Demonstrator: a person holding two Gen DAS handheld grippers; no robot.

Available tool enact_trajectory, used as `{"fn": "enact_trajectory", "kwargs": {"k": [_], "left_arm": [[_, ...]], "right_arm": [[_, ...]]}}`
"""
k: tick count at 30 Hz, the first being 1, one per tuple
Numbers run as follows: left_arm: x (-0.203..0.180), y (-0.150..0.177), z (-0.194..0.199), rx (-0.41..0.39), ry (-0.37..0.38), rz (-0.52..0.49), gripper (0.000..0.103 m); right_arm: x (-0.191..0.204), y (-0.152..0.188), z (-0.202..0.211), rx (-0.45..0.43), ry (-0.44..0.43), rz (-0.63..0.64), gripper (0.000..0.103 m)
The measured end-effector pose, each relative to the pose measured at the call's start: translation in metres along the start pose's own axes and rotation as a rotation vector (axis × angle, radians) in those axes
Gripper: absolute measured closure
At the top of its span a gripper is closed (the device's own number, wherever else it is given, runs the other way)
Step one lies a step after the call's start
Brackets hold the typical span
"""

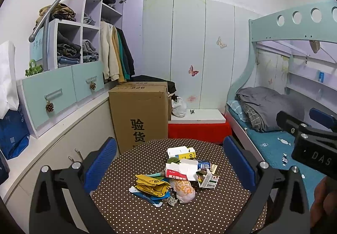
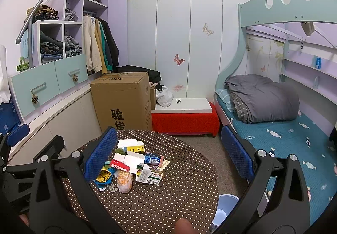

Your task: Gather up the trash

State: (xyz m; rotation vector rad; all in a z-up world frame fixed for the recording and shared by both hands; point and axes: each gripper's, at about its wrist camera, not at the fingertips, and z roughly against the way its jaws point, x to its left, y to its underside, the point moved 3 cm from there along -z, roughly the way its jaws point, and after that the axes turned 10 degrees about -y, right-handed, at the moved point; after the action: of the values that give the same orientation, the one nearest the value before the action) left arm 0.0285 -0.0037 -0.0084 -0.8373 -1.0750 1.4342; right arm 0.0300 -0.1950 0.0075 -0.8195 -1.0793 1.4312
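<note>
A heap of trash [image 1: 177, 175] lies on a round brown polka-dot table [image 1: 130, 210]: opened medicine boxes, a yellow wrapper [image 1: 150, 184], a pink crumpled bag [image 1: 183, 190] and blue packets. It also shows in the right wrist view [image 2: 134, 165]. My left gripper [image 1: 169, 164] is open and empty, held above the table with the heap between its fingers. My right gripper [image 2: 168, 156] is open and empty, above the table's right side; its body shows at the right of the left wrist view [image 1: 311, 139]. A pale blue bin [image 2: 224, 210] stands on the floor under the table's right edge.
A tall cardboard box [image 1: 139, 116] stands behind the table, with a red-covered bench [image 1: 198, 128] next to it. A bunk bed [image 2: 284, 128] with a grey quilt fills the right. Cabinets and shelves with clothes [image 1: 63, 86] line the left wall.
</note>
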Motion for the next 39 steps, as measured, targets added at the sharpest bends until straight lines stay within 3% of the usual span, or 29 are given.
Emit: {"fn": "enact_trajectory", "kwargs": {"k": [22, 29, 39], "left_arm": [[0.02, 0.014, -0.023, 0.051, -0.024, 0.03, 0.004], [0.049, 0.048, -0.065, 0.163, -0.083, 0.036, 0.004], [0.066, 0.104, -0.127, 0.336, -0.086, 0.018, 0.004]], "right_arm": [[0.004, 0.004, -0.017, 0.036, -0.001, 0.017, 0.006], [0.002, 0.016, -0.047, 0.098, 0.004, 0.02, 0.006], [0.0, 0.078, -0.125, 0.313, -0.033, 0.018, 0.006]]}}
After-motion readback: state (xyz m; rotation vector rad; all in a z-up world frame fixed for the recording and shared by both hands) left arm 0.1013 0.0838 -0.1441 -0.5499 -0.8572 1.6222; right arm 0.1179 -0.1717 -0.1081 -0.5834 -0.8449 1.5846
